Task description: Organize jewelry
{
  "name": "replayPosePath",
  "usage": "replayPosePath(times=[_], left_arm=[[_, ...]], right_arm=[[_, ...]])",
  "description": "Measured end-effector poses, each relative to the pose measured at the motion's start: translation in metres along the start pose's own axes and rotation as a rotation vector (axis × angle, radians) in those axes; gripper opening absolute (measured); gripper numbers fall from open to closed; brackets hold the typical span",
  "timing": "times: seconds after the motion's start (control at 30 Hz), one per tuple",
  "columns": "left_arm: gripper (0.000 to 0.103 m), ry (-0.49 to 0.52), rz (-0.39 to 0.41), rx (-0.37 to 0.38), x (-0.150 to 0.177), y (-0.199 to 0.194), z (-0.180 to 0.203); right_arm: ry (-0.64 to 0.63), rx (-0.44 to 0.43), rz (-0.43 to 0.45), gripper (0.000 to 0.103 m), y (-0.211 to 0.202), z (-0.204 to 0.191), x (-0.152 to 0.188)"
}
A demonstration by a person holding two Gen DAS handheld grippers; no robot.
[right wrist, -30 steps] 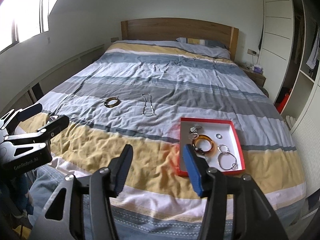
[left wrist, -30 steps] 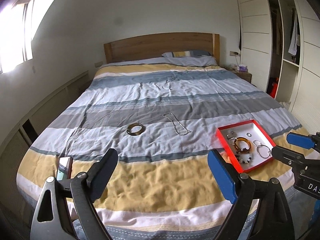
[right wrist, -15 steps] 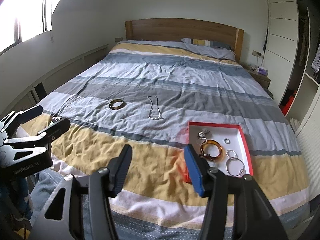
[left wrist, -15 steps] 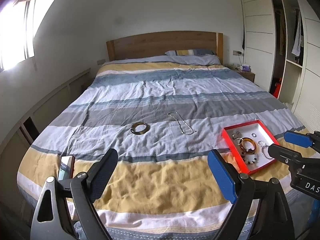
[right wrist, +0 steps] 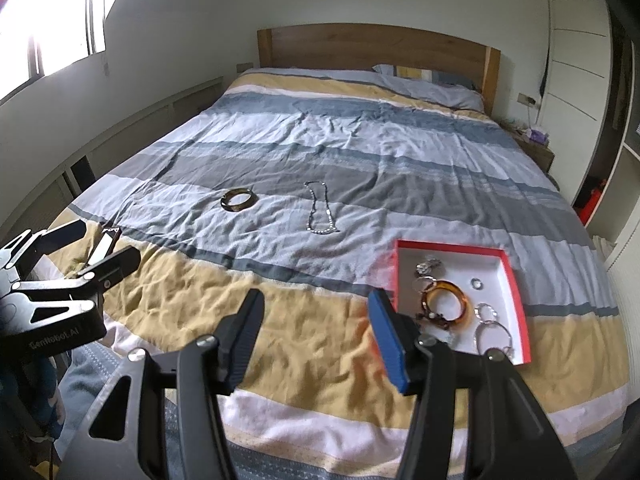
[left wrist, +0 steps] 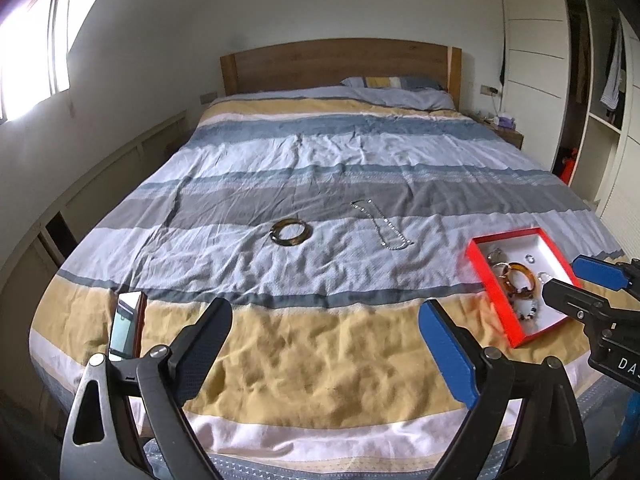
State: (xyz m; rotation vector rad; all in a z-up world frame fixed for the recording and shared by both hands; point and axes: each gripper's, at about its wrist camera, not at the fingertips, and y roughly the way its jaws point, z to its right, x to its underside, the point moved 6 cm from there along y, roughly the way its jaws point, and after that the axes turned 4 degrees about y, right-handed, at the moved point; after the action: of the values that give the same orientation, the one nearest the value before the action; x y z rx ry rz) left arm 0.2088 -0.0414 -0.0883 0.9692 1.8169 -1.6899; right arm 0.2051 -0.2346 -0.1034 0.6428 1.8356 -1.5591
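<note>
A red-rimmed white box (left wrist: 478, 268) (right wrist: 516, 280) lies on the bed at the right, holding an amber bangle (right wrist: 444, 304), rings and hoops. A dark brown bangle (left wrist: 291, 232) (right wrist: 238, 199) and a silver chain necklace (left wrist: 380, 226) (right wrist: 320, 208) lie loose on the grey and pale stripes mid-bed. My left gripper (left wrist: 324, 346) is open and empty over the yellow stripe at the foot of the bed. My right gripper (right wrist: 316, 334) is open and empty, just left of the box; it also shows in the left wrist view (left wrist: 576, 280).
A phone (left wrist: 126, 326) (right wrist: 105, 242) lies on the yellow stripe at the bed's left corner. The striped duvet (left wrist: 320, 152) covers the whole bed. A wooden headboard (left wrist: 336, 66) and pillow stand at the far end. Wardrobe shelves (left wrist: 600, 80) stand at the right.
Both grippers have drawn back and shifted left a little, so the bed and jewelry sit slightly further right in view. The jaws stay open. Nothing on the bed has moved.
</note>
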Motion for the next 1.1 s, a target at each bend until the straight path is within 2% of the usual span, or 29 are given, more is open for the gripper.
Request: replayPosePath(times=[0.33, 0.6, 1.1], left_arm=[[0.094, -0.03, -0.058, -0.035, 0.005, 0.04, -0.02], [0.094, -0.069, -0.099, -0.066, 0.013, 0.078, -0.043], [0.094, -0.075, -0.163, -0.05, 0.016, 0.149, -0.074]], right_arm=[[-0.027, -0.032, -0.049, 0.052, 0.05, -0.014, -0.006], [-0.048, -0.016, -0.067, 0.052, 0.088, -0.02, -0.014], [-0.089, -0.004, -0.096, 0.052, 0.162, -0.026, -0.037]])
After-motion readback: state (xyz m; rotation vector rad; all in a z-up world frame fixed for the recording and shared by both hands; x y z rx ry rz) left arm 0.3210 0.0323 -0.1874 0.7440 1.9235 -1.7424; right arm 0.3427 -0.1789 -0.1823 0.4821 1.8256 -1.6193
